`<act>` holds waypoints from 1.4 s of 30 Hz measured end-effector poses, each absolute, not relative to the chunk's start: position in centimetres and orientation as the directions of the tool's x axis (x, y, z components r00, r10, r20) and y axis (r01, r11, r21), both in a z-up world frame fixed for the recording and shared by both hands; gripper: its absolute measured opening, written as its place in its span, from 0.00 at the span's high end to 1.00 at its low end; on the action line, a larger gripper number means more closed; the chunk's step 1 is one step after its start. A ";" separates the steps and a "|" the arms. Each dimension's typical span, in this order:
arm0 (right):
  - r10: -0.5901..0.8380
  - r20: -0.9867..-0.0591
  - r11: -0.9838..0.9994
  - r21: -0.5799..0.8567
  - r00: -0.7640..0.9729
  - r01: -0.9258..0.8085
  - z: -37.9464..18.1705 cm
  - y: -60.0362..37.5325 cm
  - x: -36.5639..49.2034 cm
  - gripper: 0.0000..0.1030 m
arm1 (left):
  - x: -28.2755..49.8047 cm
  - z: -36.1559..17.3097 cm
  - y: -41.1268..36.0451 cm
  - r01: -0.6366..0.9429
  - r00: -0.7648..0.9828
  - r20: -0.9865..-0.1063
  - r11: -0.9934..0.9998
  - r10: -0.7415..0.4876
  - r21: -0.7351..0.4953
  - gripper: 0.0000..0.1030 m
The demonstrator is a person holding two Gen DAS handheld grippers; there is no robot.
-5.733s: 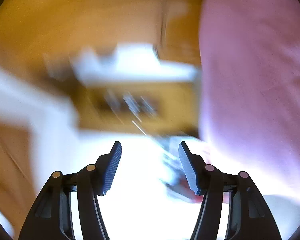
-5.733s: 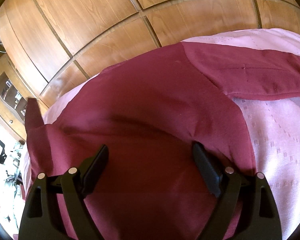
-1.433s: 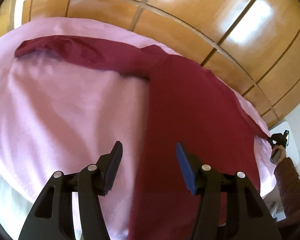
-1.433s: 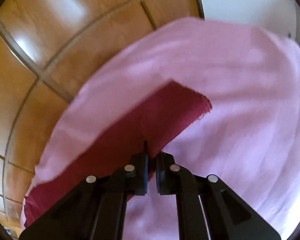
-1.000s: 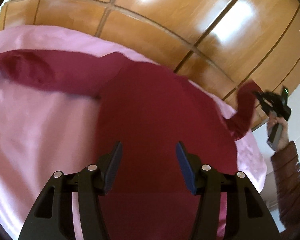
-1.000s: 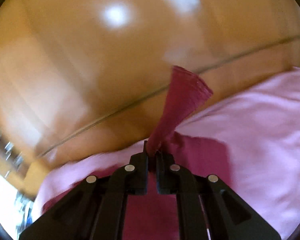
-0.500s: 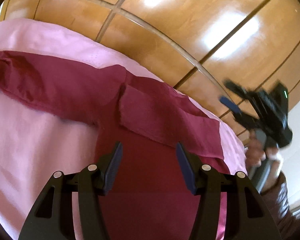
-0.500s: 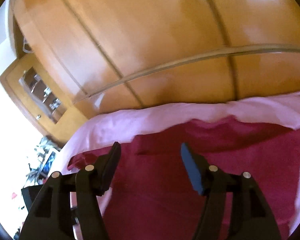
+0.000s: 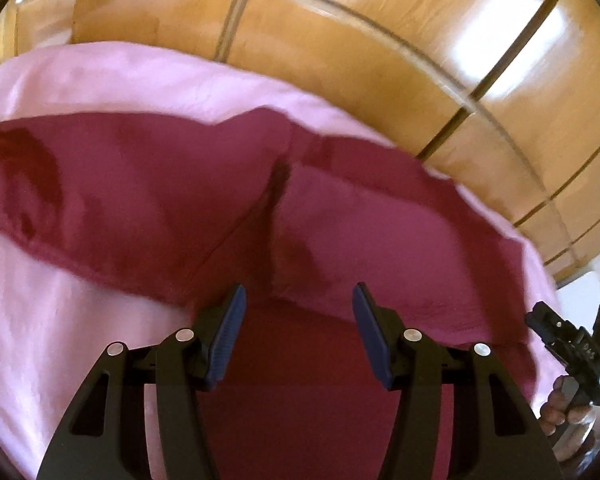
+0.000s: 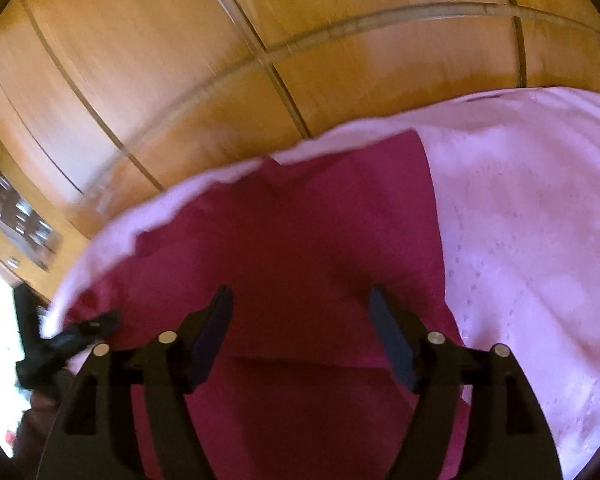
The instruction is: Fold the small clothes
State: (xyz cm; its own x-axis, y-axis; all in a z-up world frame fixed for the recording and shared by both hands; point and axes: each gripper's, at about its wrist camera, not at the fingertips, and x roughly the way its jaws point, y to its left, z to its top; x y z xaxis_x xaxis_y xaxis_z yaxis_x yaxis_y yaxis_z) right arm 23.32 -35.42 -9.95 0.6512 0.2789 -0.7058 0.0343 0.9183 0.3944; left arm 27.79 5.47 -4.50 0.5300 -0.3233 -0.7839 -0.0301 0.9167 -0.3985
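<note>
A dark red long-sleeved top (image 9: pixel 300 400) lies flat on a pink bedspread (image 9: pixel 60 320). Its right sleeve (image 9: pixel 380 248) is folded across the chest. Its left sleeve (image 9: pixel 100 200) stretches out to the left. My left gripper (image 9: pixel 298 336) is open and empty, hovering over the top's body just below the folded sleeve. My right gripper (image 10: pixel 300 336) is open and empty over the top (image 10: pixel 300 248) near its right side. The right gripper also shows at the left wrist view's right edge (image 9: pixel 568 352).
A wooden panelled wardrobe (image 9: pixel 340 40) stands behind the bed, also in the right wrist view (image 10: pixel 180 60). The pink bedspread (image 10: pixel 540 240) spreads to the right of the top. The left gripper shows at the left edge of the right wrist view (image 10: pixel 60 344).
My right gripper carried the right sleeve up and over onto the chest, let it go and opened. It has since drawn back. My left gripper stayed open and moved closer over the top.
</note>
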 end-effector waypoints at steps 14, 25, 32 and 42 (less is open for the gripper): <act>0.121 -0.754 0.990 0.138 0.646 -0.025 -14.1 -31.5 24.0 0.04 | 15.3 -4.5 32.1 -0.535 0.697 -0.713 0.609 -0.073 -0.585 0.47; 0.068 -0.763 0.997 0.073 0.642 -0.019 -14.3 -30.7 24.1 0.03 | 18.2 -5.3 39.6 -0.547 0.783 -0.615 0.365 -0.098 -0.754 0.29; 0.066 -0.762 0.997 0.072 0.645 -0.018 -14.4 -30.8 24.0 0.03 | 22.4 -6.7 40.0 -0.661 0.667 -0.744 0.435 -0.033 -0.612 0.80; 0.082 -0.755 0.996 0.092 0.651 -0.019 -14.4 -31.1 23.7 0.03 | 25.3 4.8 27.7 -0.282 0.811 -0.562 0.729 -0.167 -0.623 0.92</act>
State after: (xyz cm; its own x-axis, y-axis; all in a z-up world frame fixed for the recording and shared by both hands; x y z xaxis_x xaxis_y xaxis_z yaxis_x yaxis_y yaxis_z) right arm 23.73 -31.07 -14.35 0.6509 0.0825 -0.7547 -0.0193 0.9956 0.0922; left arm 25.31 27.73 4.80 0.8105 -0.1666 -0.5615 -0.2819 0.7293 -0.6234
